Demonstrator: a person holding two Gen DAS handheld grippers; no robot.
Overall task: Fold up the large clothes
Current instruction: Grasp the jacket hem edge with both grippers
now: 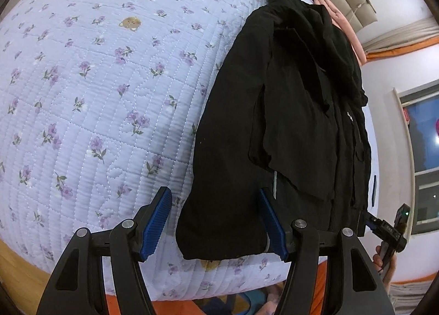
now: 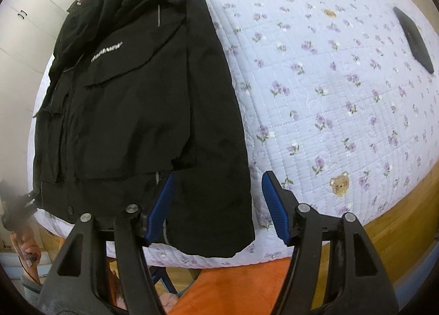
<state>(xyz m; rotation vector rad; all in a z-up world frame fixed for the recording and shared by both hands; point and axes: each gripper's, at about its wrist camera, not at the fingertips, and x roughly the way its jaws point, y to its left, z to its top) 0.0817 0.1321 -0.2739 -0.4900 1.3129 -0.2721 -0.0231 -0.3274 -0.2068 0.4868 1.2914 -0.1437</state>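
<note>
Black jacket (image 1: 288,111) on floral quilt (image 1: 96,81)

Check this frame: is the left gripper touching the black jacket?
Cannot tell. In the left wrist view the left gripper stands open astride the black jacket's hem corner, but no gap or contact shows plainly.

The far end of the black jacket (image 2: 131,89) is cut off by the top edge in the right wrist view. The white lettering (image 2: 106,52) on its chest is too blurred to be read. The other gripper (image 2: 16,208) is blurred at the left edge. A dark flat object (image 2: 414,40) on the quilt (image 2: 329,81) cannot be identified.
</note>
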